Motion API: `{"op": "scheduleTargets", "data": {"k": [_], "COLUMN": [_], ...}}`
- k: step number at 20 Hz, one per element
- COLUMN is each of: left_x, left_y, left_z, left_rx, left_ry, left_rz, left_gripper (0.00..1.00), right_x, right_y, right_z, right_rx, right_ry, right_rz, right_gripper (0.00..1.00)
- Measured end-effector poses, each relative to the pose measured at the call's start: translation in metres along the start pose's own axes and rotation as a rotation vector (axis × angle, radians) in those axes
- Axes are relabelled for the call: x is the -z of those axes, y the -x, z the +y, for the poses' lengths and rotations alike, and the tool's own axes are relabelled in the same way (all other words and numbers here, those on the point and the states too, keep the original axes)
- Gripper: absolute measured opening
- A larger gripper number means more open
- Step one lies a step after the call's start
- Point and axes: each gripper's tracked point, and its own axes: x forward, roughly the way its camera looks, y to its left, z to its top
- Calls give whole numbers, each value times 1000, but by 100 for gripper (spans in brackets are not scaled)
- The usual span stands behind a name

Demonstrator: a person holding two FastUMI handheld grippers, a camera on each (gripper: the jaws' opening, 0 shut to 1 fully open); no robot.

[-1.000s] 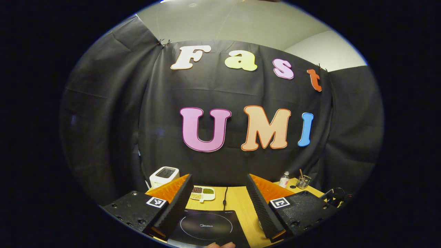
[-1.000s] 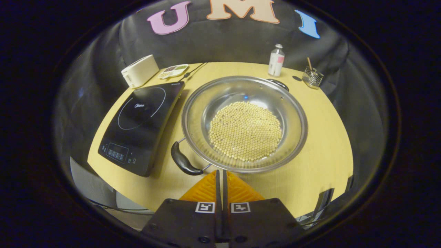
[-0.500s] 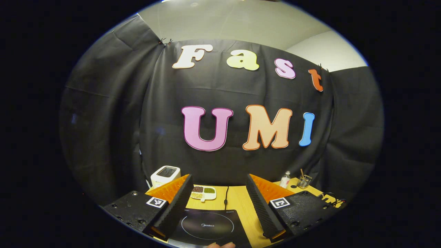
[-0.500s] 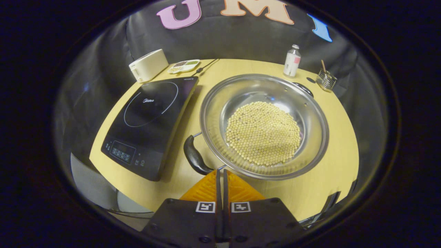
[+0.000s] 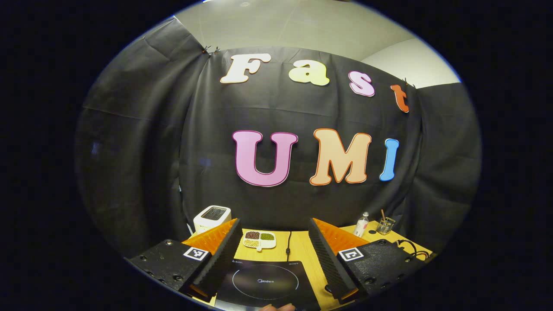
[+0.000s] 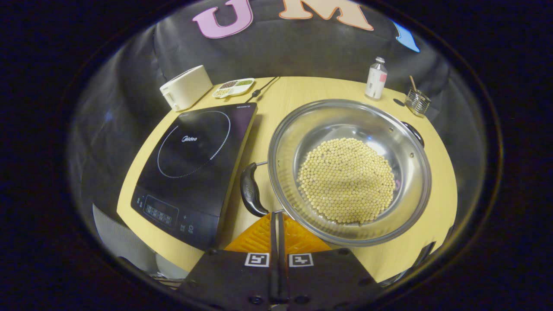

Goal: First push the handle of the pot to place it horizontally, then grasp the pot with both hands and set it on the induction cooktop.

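Lettering on the induction cooktop (image 6: 196, 155) sits inside its ring, too small to trust; control-panel symbols at its near edge are blurred. Just right of it on the yellow table (image 6: 302, 88) stands the pot (image 6: 350, 170), full of pale beans. Its near black handle (image 6: 250, 195) points toward the cooktop's side, the far handle (image 6: 414, 133) half hidden behind the rim. Right gripper (image 6: 276, 220), jaws pressed together on nothing, tips just beside that near handle. Left gripper (image 5: 274, 252) hangs wide open, holding nothing, above the cooktop's far edge.
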Motion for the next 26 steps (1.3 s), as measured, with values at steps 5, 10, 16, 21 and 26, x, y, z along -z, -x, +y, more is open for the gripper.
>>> {"op": "scheduleTargets", "data": {"k": [5,10,16,21,26], "left_x": [-1,1,1,7,23], "left_y": [1,5,8,8,5], "left_z": [7,11,9,-4,-29], "left_rx": [-14,-28,-28,1,58], "left_ry": [-13,-17,-32,-24,-9], "left_rz": [1,11,21,42,101], "left_gripper": [89,89,94,89,94], "right_x": [-18,-37,-48,-68,-88], "right_y": [-14,-27,-19,3,36], "right_z": [14,24,20,0,-48], "right_rx": [27,51,65,93,160], "right_ry": [-1,-42,-38,-13,-7], "right_rz": [-7,-9,-38,-108,-207], "right_gripper": [2,0,0,2,14]}}
